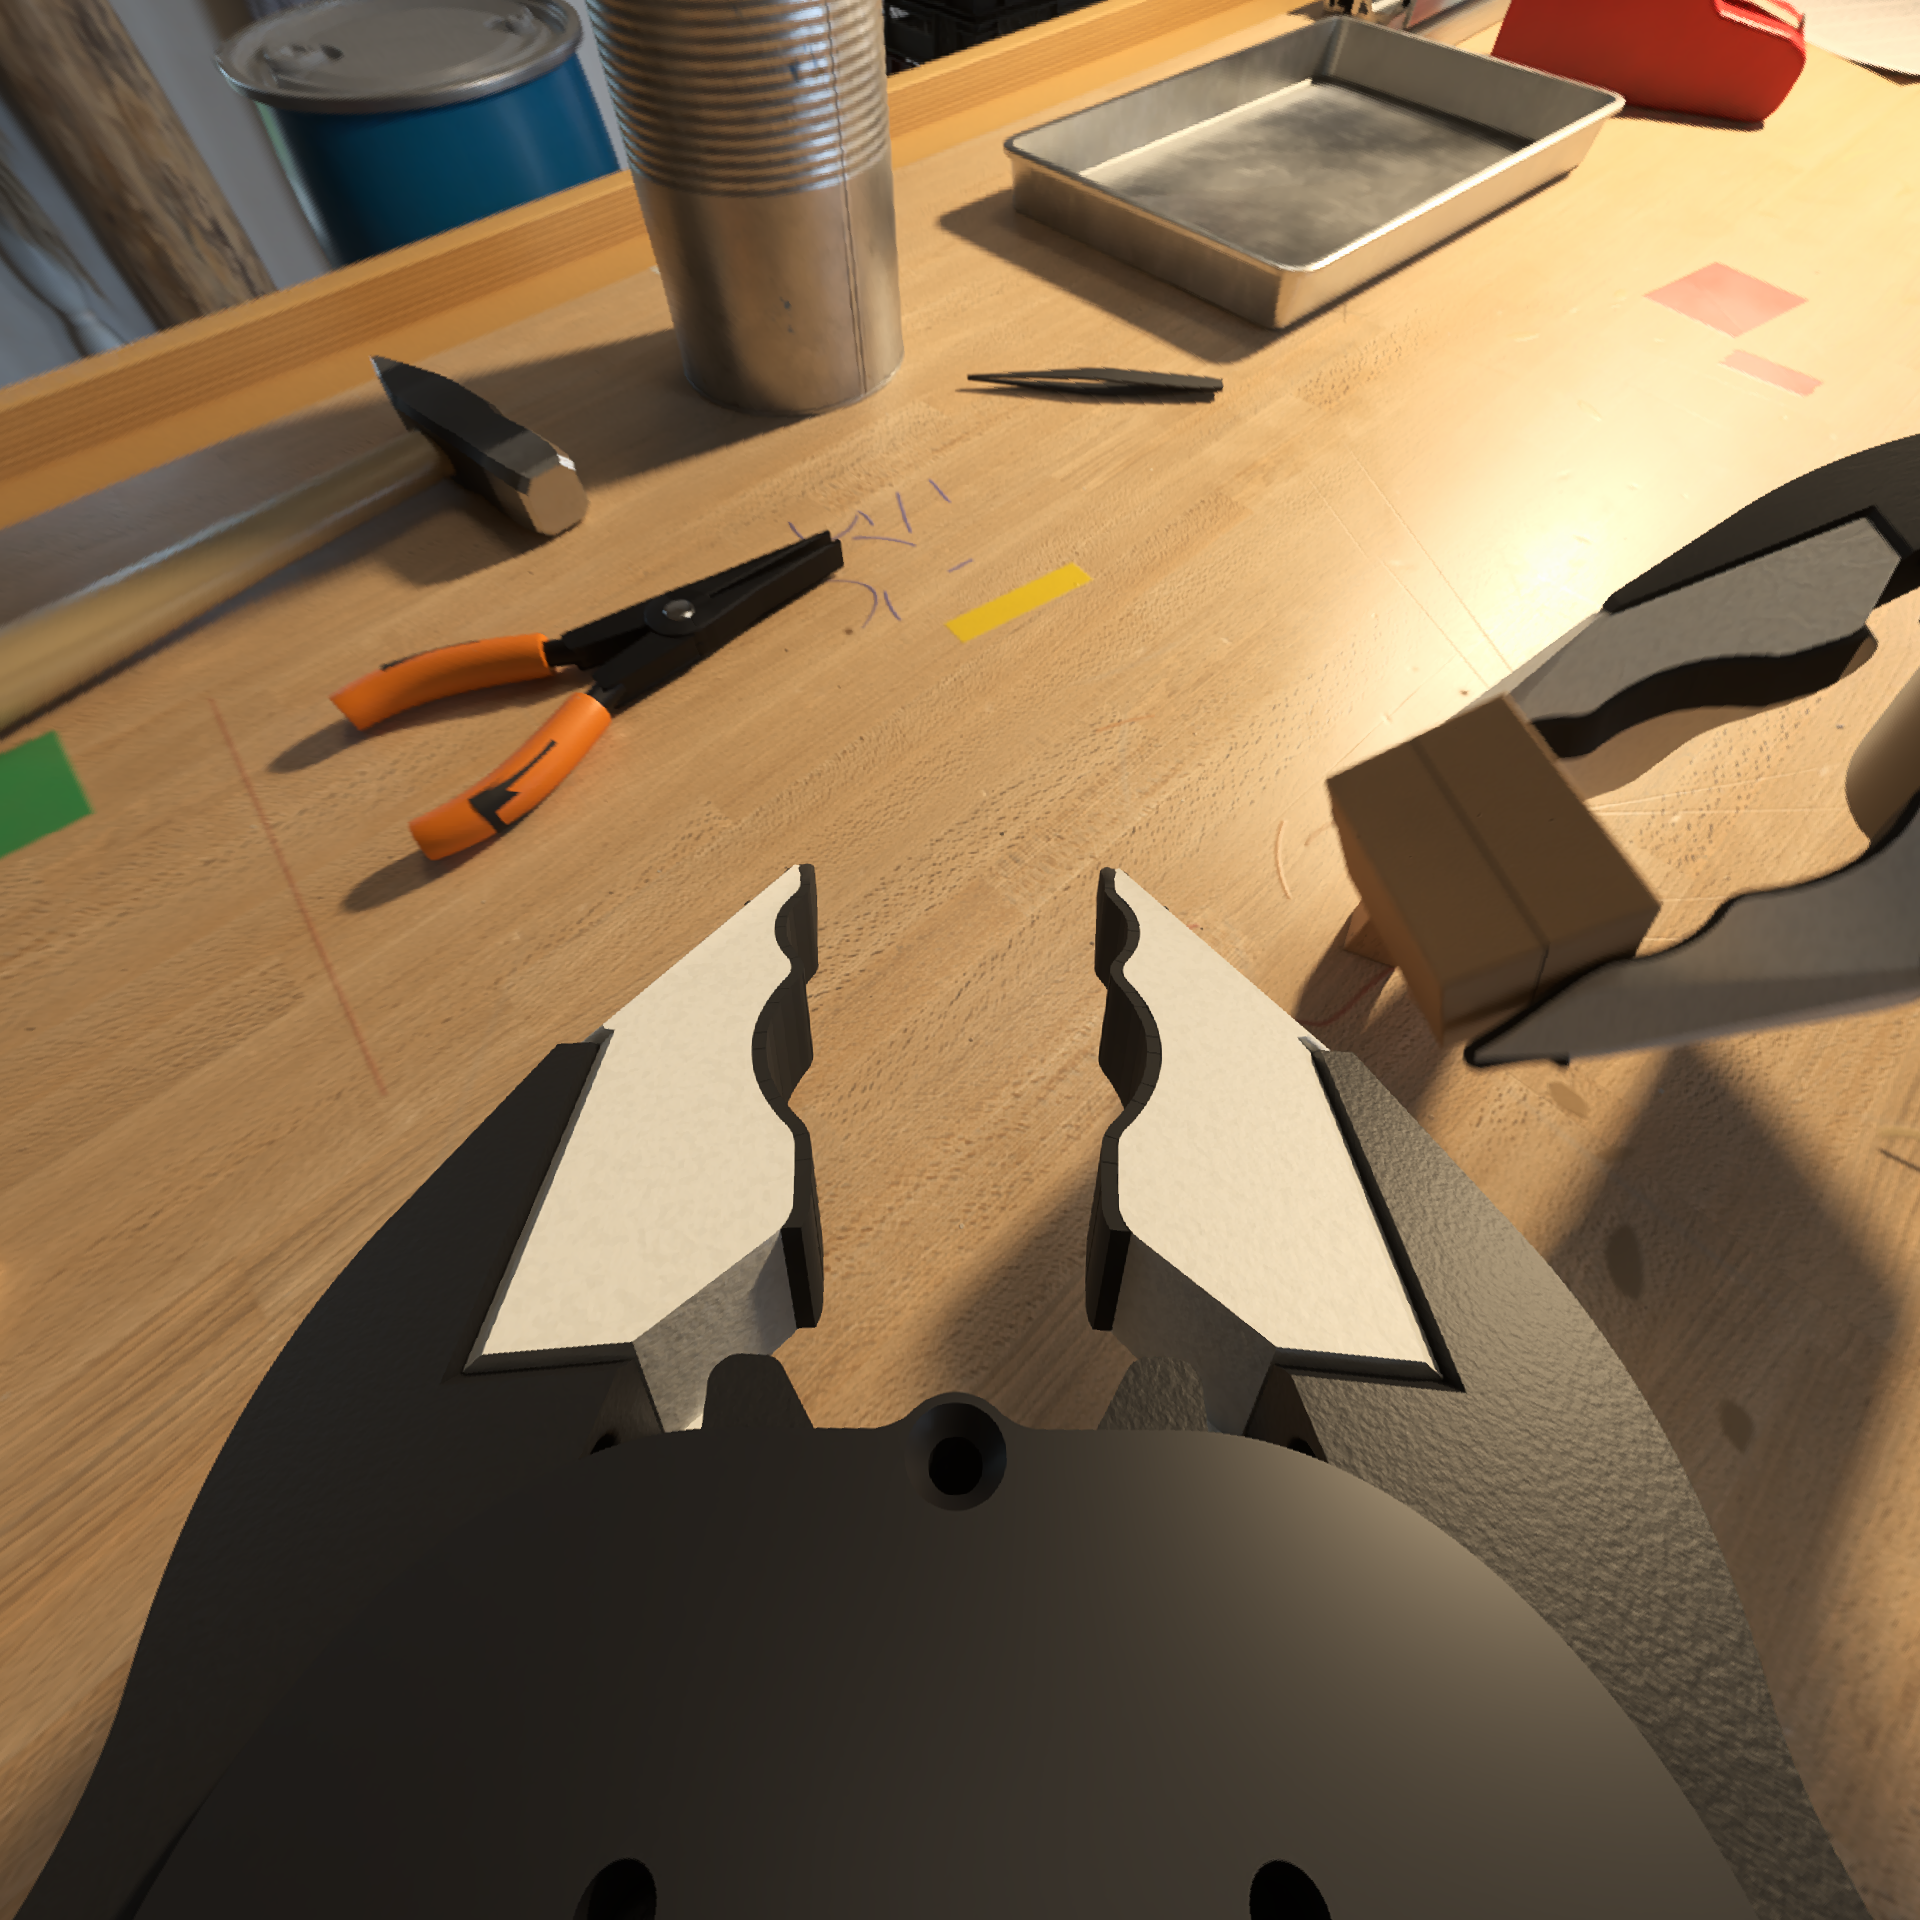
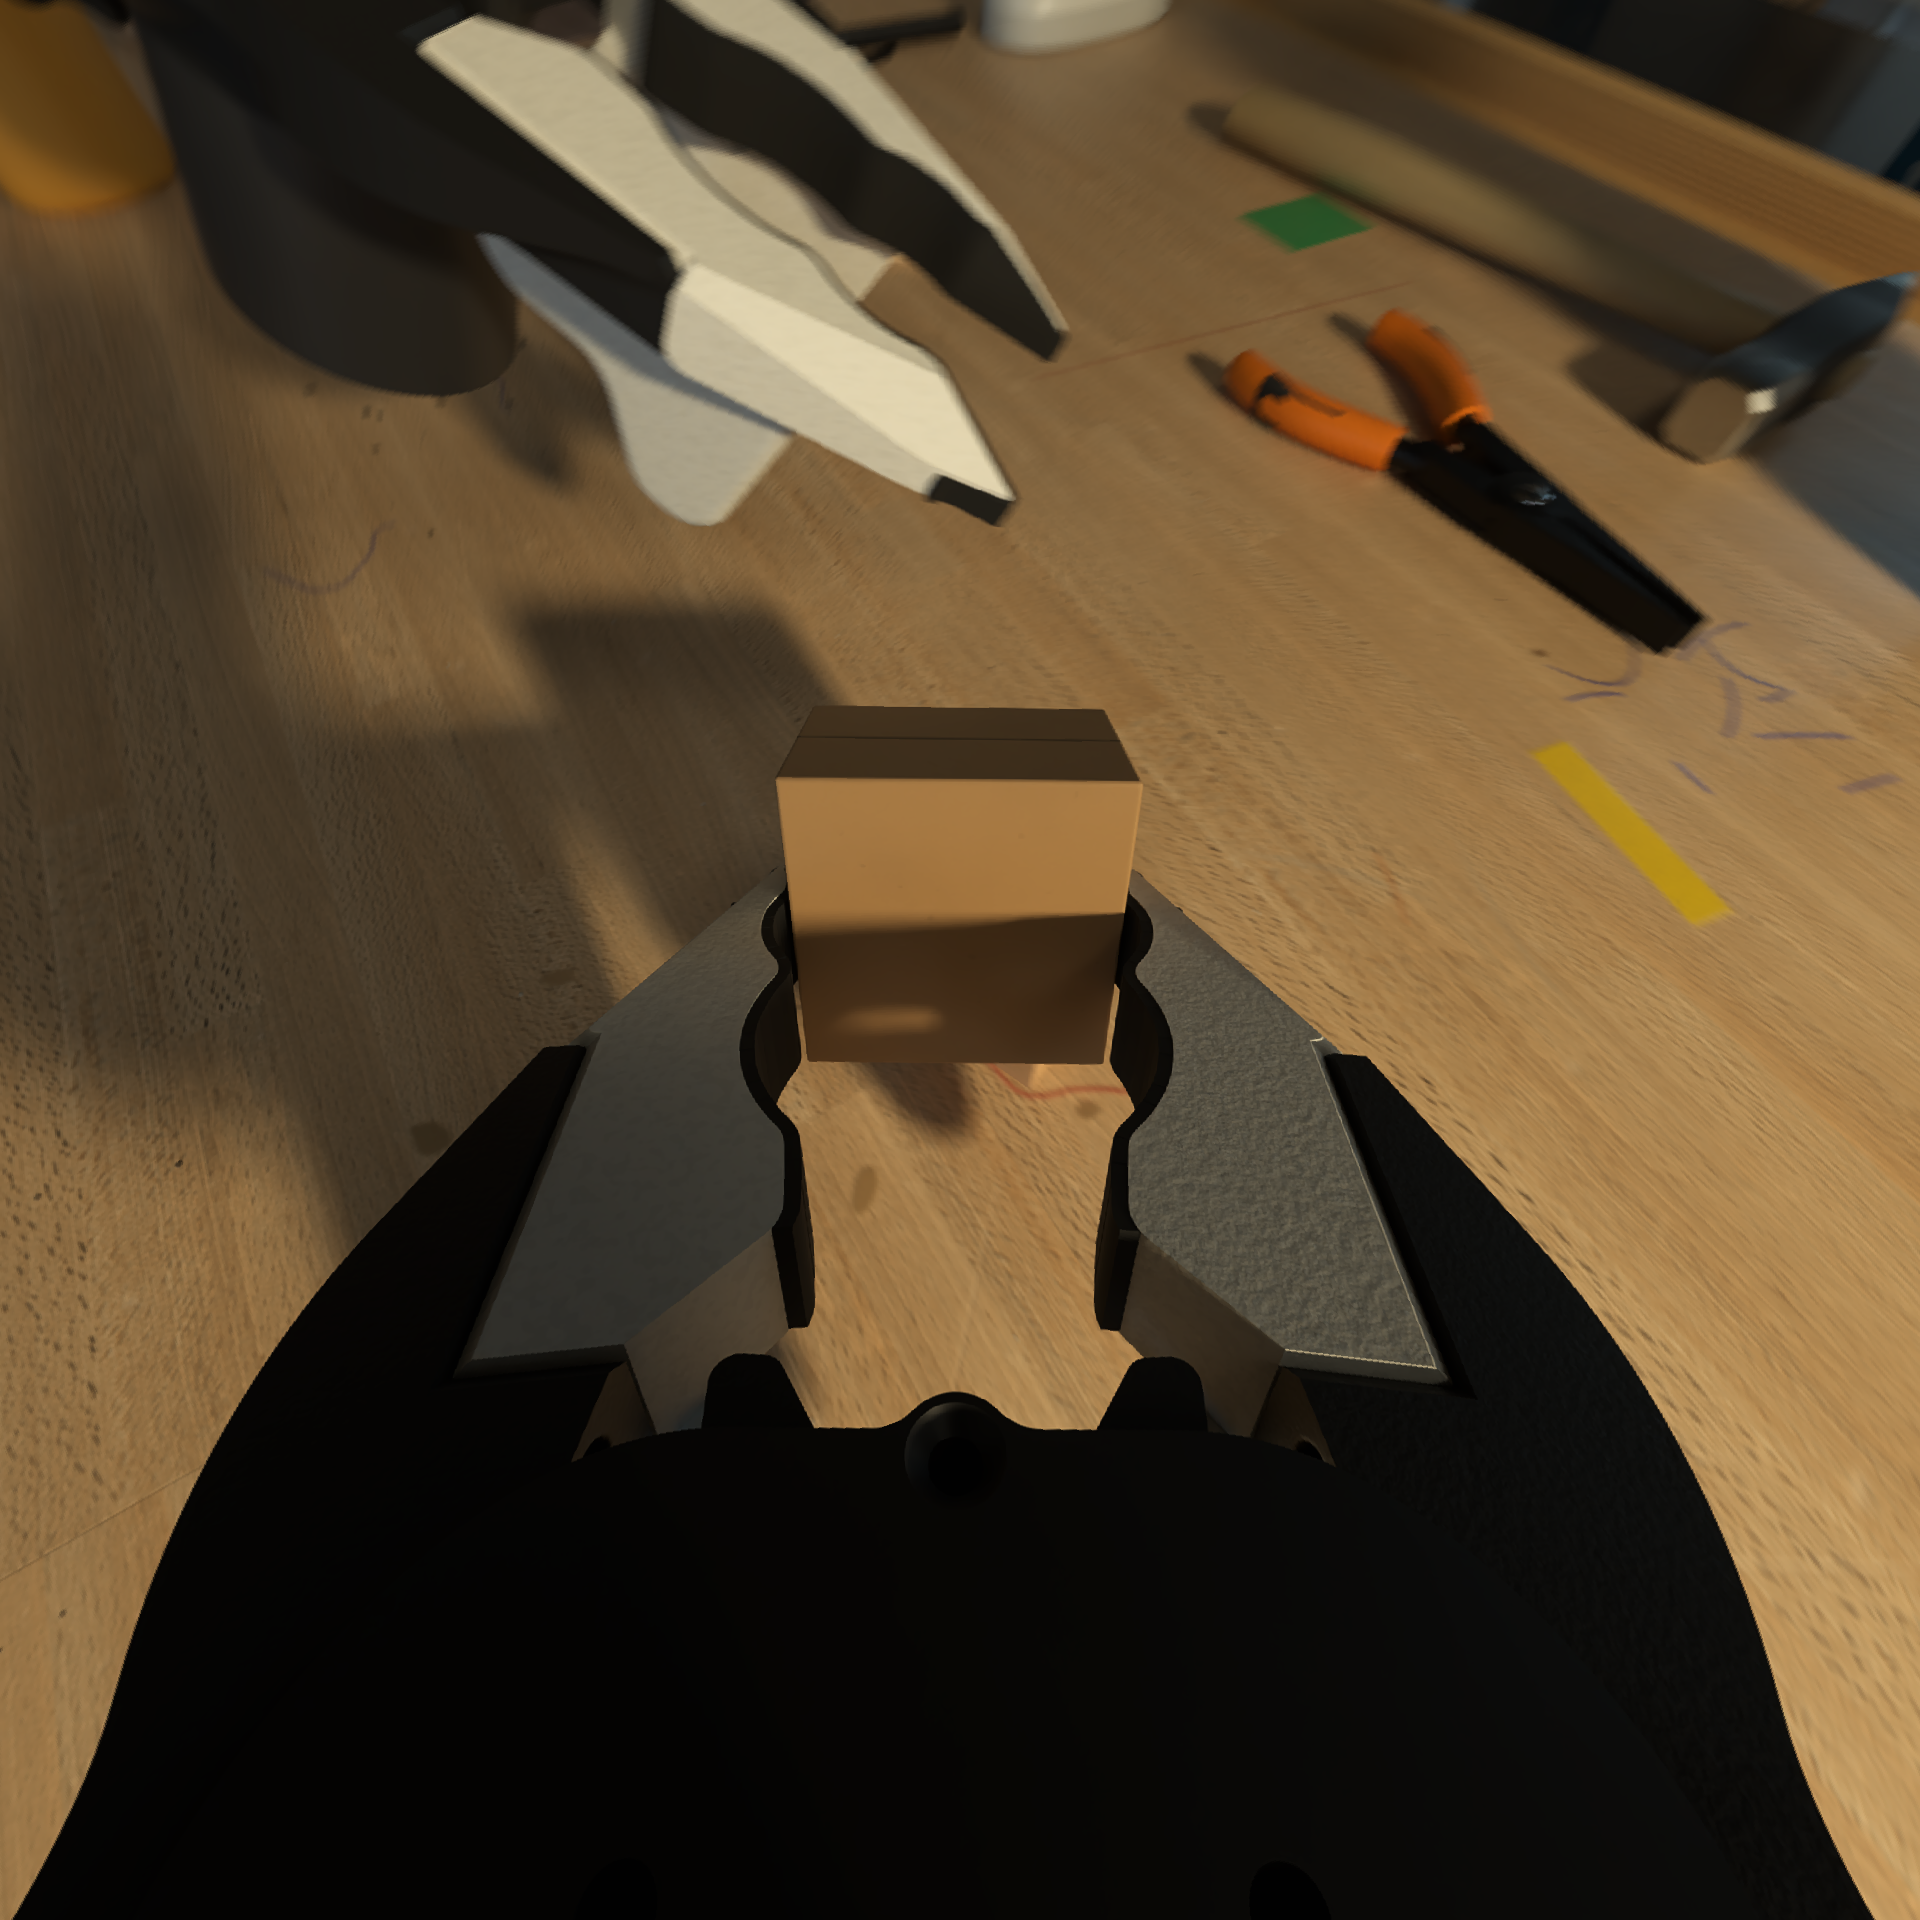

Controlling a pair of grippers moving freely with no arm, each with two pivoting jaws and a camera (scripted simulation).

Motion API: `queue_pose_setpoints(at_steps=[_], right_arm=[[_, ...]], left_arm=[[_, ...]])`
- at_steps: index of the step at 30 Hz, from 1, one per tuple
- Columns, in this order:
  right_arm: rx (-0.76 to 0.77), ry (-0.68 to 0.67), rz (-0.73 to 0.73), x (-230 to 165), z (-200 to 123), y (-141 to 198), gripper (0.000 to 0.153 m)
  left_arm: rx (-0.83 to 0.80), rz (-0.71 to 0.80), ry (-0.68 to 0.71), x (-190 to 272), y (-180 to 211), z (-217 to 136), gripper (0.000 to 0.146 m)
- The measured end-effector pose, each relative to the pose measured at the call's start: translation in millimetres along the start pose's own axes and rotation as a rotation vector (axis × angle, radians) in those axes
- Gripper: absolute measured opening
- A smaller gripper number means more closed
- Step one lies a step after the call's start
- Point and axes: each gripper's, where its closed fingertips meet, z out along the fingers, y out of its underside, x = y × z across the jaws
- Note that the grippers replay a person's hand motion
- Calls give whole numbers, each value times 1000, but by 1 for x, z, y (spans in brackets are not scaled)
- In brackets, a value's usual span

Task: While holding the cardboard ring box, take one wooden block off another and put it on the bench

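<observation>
Tan cardboard ring box, closed, aloft

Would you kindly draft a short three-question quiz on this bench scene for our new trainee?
1. True or false: the right gripper is shut on the cardboard ring box.
2. What colour are the grips of the pliers? A) blue B) orange C) green
3. Fill the gap: the left gripper is open and holds ____.

Key: 1 true. 2 B. 3 nothing. In the left wrist view the box is lifted clear of the bench, and a tan wedge, perhaps a block, peeks out beneath it.
</observation>
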Motion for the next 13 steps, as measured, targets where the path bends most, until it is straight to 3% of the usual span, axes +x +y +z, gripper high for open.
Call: queue_pose_setpoints(at_steps=[6, 10, 13], right_arm=[[-58, -17, -60, -16, 25, -5, 59], [-135, 18, -63, -13, 35, 3, 59], [-135, 36, -63, -11, 34, 4, 59]], left_arm=[[-93, 73, -45, -11, 19, 9, 45], [-48, 56, -45, -11, 12, 3, 34], [-47, 51, -27, -8, 12, 2, 33]])
